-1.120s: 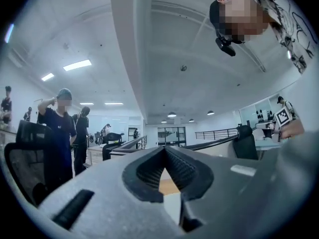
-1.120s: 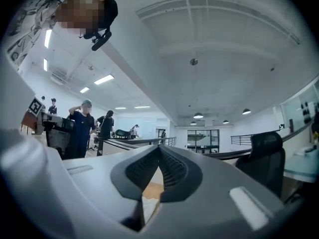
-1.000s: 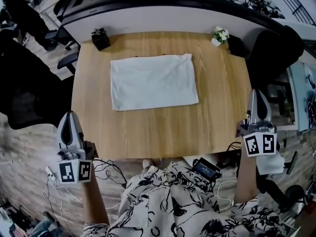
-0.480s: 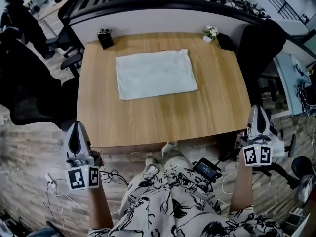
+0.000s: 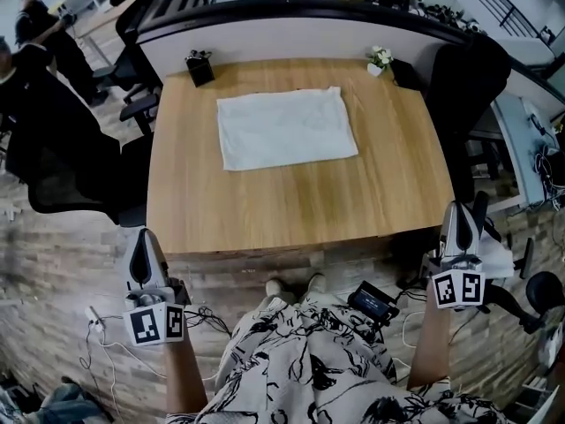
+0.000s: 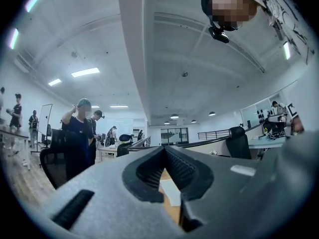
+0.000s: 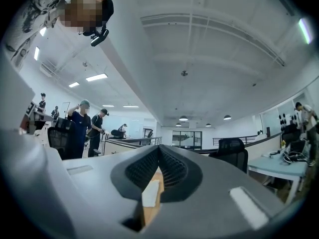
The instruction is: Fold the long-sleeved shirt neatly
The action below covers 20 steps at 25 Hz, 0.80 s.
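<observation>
The white shirt [image 5: 287, 127] lies folded into a flat rectangle on the far half of the wooden table [image 5: 300, 197]. My left gripper [image 5: 141, 241] hangs shut and empty off the table's near left corner, over the floor. My right gripper [image 5: 459, 215] is shut and empty too, off the near right corner. Both point level toward the table. In the left gripper view the jaws [image 6: 164, 153] meet at the tips, with a strip of the shirt [image 6: 172, 192] showing through the gap. The right gripper view shows its jaws [image 7: 159, 152] meeting as well, the shirt [image 7: 150, 193] far behind them.
A small black box [image 5: 200, 67] stands at the table's far left corner, a flower pot [image 5: 380, 59] at the far right. Black office chairs [image 5: 468, 78] flank the table. Cables and a black device [image 5: 374, 302] lie on the floor near my feet. People stand at far left [image 5: 35, 7].
Both grippers have drawn back from the table toward me, staying shut. The table and folded shirt now sit farther off in the head view.
</observation>
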{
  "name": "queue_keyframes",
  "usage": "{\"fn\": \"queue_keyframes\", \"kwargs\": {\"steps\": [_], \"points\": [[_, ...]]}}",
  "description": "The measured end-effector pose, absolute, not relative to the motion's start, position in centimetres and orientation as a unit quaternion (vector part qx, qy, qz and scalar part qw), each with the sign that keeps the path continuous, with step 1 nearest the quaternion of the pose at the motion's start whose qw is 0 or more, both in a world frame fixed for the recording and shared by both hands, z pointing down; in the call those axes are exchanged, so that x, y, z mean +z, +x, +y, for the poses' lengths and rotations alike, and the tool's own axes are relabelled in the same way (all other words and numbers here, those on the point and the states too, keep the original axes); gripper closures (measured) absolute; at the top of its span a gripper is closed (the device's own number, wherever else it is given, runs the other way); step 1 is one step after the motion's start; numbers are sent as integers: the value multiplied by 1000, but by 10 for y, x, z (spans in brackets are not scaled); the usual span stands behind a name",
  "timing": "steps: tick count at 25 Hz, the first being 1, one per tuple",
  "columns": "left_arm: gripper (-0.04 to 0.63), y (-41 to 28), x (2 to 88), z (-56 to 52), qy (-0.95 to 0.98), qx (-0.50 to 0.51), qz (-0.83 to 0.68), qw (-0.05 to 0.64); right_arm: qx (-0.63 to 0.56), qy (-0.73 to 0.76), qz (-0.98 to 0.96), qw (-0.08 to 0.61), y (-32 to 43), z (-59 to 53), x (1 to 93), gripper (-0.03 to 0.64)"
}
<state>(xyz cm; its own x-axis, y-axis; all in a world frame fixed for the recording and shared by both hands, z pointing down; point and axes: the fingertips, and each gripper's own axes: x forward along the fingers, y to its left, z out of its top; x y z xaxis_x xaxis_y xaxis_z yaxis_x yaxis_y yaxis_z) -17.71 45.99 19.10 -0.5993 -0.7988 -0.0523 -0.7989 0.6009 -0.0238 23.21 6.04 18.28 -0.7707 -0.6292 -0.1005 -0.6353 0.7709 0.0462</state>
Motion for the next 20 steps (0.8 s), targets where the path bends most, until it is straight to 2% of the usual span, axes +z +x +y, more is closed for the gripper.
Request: {"fn": "queue_keyframes", "kwargs": {"steps": [20], "points": [[589, -149, 200, 450, -423, -17, 905, 36, 21, -323, 945, 54, 255, 35, 189, 611]]}}
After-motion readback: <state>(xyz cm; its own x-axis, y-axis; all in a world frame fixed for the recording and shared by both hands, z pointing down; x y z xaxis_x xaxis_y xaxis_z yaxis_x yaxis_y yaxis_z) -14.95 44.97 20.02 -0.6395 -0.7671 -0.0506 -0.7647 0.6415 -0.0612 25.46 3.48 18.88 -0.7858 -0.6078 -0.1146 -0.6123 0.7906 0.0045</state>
